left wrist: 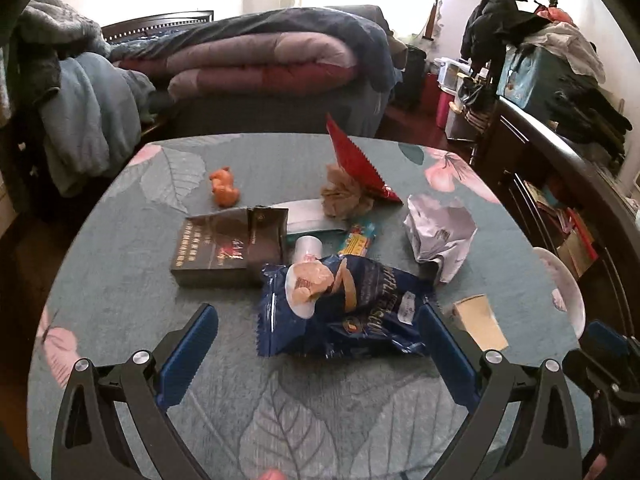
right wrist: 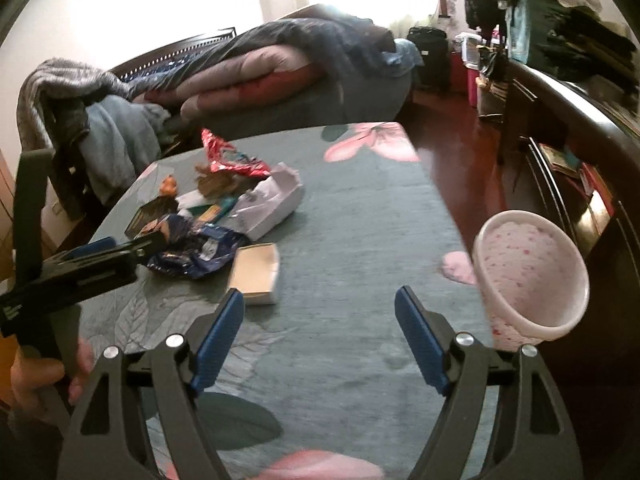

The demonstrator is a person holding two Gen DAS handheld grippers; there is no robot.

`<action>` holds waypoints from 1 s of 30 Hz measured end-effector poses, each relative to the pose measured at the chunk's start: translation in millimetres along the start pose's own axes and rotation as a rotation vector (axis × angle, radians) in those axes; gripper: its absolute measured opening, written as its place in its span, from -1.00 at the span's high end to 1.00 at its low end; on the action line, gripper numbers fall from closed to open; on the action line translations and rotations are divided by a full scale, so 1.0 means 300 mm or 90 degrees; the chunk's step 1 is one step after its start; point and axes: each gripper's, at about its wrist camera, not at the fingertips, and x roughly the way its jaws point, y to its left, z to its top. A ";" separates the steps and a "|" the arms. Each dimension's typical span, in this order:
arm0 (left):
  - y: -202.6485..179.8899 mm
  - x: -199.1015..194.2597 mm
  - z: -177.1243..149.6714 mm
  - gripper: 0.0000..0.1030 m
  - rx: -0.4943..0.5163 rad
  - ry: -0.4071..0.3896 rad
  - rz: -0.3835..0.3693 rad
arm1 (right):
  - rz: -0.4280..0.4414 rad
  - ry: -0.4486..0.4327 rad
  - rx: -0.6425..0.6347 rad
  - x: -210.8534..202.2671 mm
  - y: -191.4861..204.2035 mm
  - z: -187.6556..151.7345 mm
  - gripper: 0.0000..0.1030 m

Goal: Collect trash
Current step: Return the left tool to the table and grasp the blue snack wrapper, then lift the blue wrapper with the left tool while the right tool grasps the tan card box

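With your left hand-held gripper (left wrist: 318,326) spread wide around the crinkled dark-blue snack wrapper (left wrist: 344,308), close across its puffy middle, then carry it toward the pink speckled bin (right wrist: 532,272) at three o'clock, where your right hand-held gripper (right wrist: 320,312) waits wide and empty.

folded quilts (left wrist: 260,60) on the bed, clothes-heaped dresser (left wrist: 560,152)

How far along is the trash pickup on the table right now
Nothing looks collected yet: the pink bin looks empty. In hand: nothing, though the open left gripper straddles the blue snack bag; the right gripper is open over bare cloth. Left: the dark carton, crumpled white paper, red wrapper, small cardboard box.
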 end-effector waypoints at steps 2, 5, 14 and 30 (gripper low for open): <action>-0.014 0.029 0.009 -0.93 0.004 0.006 -0.008 | -0.002 0.006 -0.004 0.014 0.014 0.006 -0.53; -0.027 0.072 0.018 -0.93 0.009 0.013 -0.016 | -0.003 0.010 -0.009 0.027 0.016 0.010 -0.53; 0.020 0.097 0.028 0.59 -0.030 0.005 -0.038 | 0.009 0.029 -0.015 0.104 0.054 0.034 -0.53; 0.231 -0.108 0.042 0.67 -0.114 -0.087 -0.043 | -0.011 0.079 -0.032 0.282 0.173 0.056 -0.02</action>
